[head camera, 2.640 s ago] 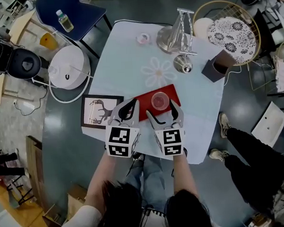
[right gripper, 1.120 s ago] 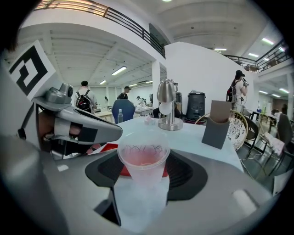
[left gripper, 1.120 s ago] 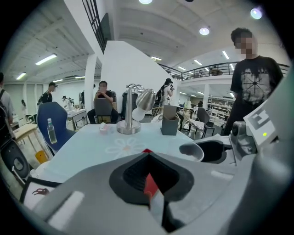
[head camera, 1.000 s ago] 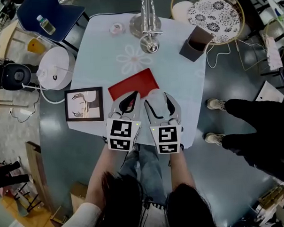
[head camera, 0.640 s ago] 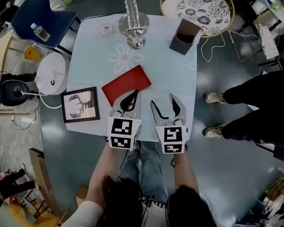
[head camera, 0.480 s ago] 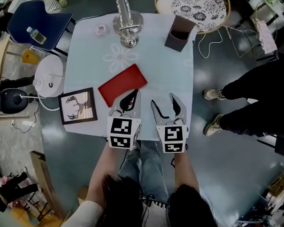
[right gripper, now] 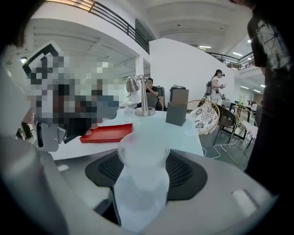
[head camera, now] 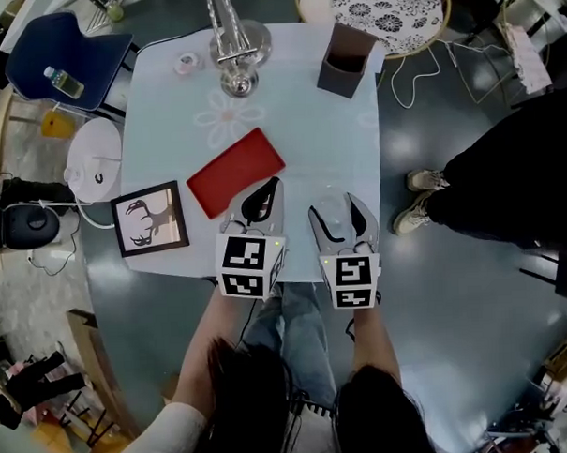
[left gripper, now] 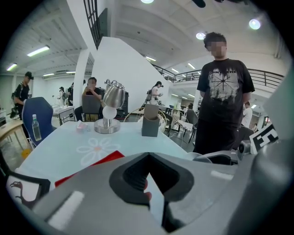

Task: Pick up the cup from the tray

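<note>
Your right gripper (head camera: pixel 340 210) hides most of the cup (head camera: pixel 329 202) from above. The top edge cuts off the metal lamp (head camera: pixel 230 43).

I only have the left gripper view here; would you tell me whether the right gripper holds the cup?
Observer: Yes, the right gripper is shut on the clear cup, which sits rim up between its jaws.
Operator: Thank you. Is anything left on the tray?
Observer: No, the head view shows the red tray bare.
Operator: And where is the cup relative to it?
Observer: Apart from it. In the head view it is to the tray's right and nearer the person, over the table.
</note>
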